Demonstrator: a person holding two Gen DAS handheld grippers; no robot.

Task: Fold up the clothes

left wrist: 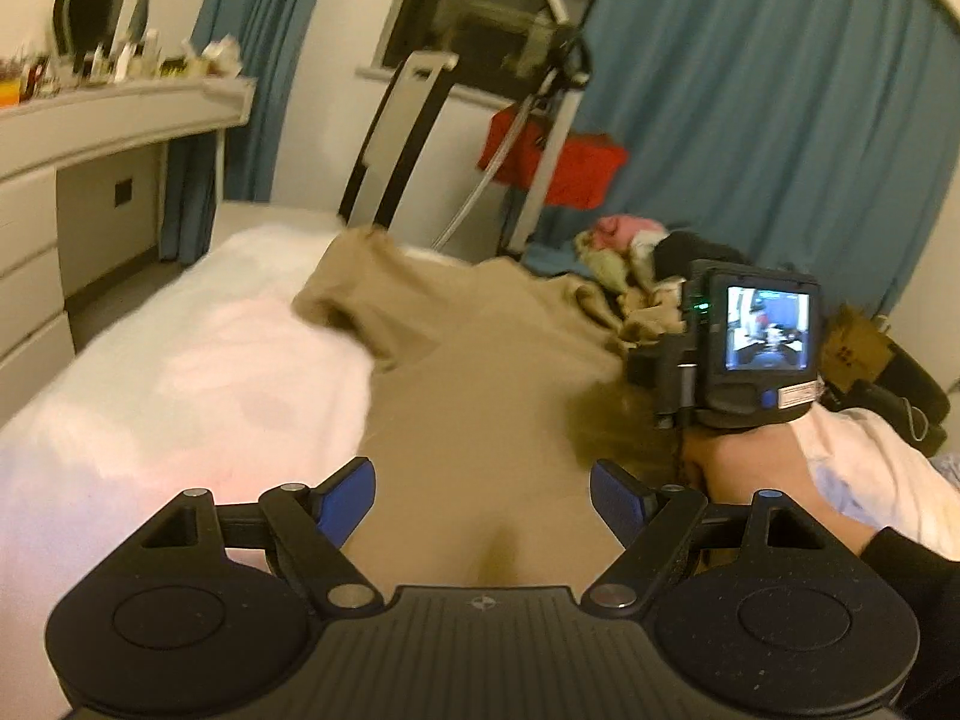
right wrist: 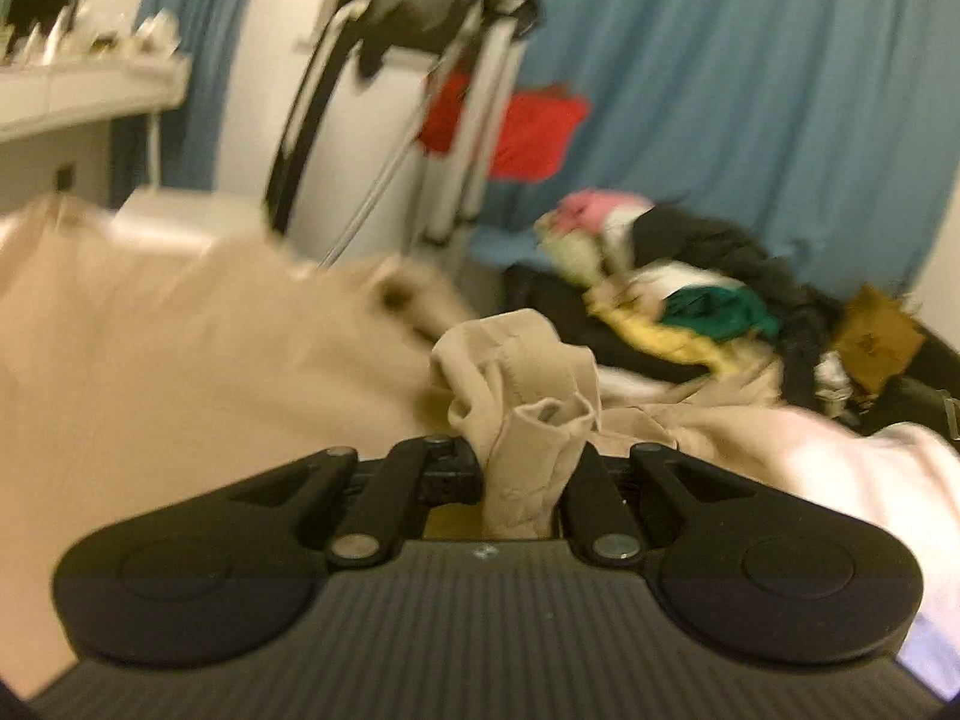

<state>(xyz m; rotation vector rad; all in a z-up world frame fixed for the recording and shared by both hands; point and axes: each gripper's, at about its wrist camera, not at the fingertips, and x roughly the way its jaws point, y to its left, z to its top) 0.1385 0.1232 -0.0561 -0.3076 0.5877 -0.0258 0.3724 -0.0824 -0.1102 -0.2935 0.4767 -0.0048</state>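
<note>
The tan garment (left wrist: 480,360) lies spread across the white bed (left wrist: 150,372), one end flopped over toward the far edge, the near part running right up under the left gripper (left wrist: 483,501). Left gripper's blue pads (left wrist: 342,501) stand wide apart w/ nothing between them, just hovering above the cloth; prob. waiting to pin or grab the near edge while the other side does the lifting. Right gripper (right wrist: 522,468) is clamped on a bunched fold of the same tan fabric, which pokes up between the closed jaws w/ a stitched seam showing; looks like a hem or waistband corner, gripped there so the fold can be carried over. From the left view the right gripper sits beside the garment, a hand (left wrist: 744,468) wrapped round its handle, its little rear screen lit. Behind it a pile of mixed clothes (right wrist: 678,294) (pink, black, green, yellow) sits at the bed's far right, presumably the to-do heap, kept apart from the working area. Blue curtain (left wrist: 750,90) behind, red cloth (left wrist: 558,162) on a rack. Writing: a small sticker on the camera back, too blurred to read; no brand legible anywhere.
</note>
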